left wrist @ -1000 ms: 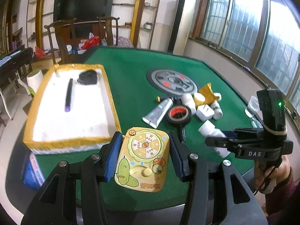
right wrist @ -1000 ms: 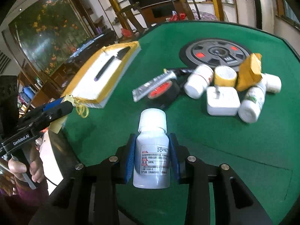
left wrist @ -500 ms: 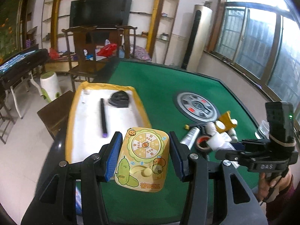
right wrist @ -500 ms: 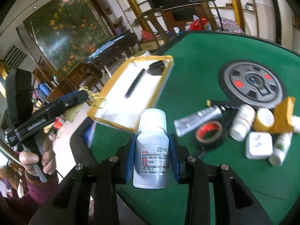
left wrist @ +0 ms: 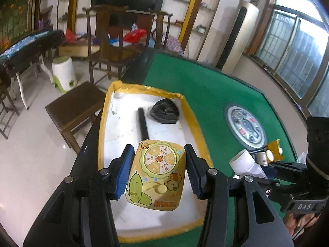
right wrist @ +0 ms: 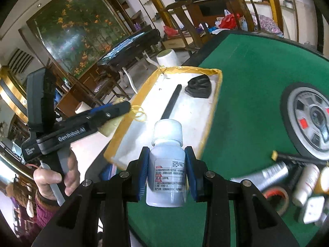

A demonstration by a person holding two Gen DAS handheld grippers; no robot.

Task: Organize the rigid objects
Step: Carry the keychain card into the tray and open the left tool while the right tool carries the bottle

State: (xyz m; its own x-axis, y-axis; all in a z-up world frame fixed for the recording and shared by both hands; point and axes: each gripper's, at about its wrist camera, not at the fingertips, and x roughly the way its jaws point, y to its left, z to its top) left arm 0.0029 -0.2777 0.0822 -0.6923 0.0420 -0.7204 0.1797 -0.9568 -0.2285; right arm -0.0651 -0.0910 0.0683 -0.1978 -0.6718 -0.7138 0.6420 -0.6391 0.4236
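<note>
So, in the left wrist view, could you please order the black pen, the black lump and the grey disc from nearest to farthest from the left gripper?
From the left gripper:
1. Black pen, in the tray, just ahead.
2. Black lump, tray's far end.
3. Grey disc, off right on the felt.

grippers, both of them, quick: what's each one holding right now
Left hand-held gripper: closed on the yellow toy box.
Right hand-held gripper: closed on the white pill bottle.

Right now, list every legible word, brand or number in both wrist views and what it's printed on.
"BEE", repeated round the spinner wheel: yellow cartoon toy box clamped in the left gripper.
"BEE" with a character I can't read: that box's lower edge.
"DAS": body of the right gripper, left wrist view.
"GenRobot.AI": side of the left gripper, right wrist view.
White plastic pill bottle in the right gripper: label print too small to read.
</note>
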